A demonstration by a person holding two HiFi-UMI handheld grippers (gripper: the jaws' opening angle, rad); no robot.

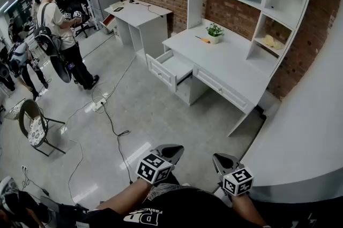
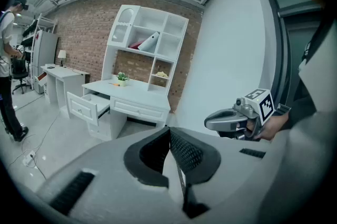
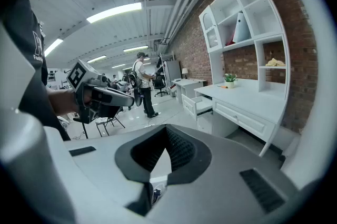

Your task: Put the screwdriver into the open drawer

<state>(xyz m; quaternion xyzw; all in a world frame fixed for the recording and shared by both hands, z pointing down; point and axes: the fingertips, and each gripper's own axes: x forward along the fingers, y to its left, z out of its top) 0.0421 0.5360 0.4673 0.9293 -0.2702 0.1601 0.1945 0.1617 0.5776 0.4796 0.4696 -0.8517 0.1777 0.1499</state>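
An orange screwdriver (image 1: pixel 202 39) lies on the white desk (image 1: pixel 230 63), next to a small potted plant (image 1: pixel 215 32). The desk's left drawer (image 1: pixel 172 69) stands pulled open. Both grippers are far from the desk, low in the head view. My left gripper (image 1: pixel 172 151) is shut with nothing in it, and my right gripper (image 1: pixel 221 160) beside it is shut and empty too. In the left gripper view the jaws (image 2: pixel 169 129) meet, with the screwdriver (image 2: pixel 114 83) and the drawer (image 2: pixel 88 105) small in the distance. The right gripper view shows closed jaws (image 3: pixel 167 128), the screwdriver (image 3: pixel 223 87) and the drawer (image 3: pixel 197 104).
A wide stretch of grey floor lies between me and the desk. Cables (image 1: pixel 111 117) and a power strip run across it. A chair (image 1: pixel 35 129) stands at the left, and a person (image 1: pixel 60 29) stands further back. A second white desk (image 1: pixel 140 17) stands behind. A white curved wall (image 1: pixel 308 125) is on my right.
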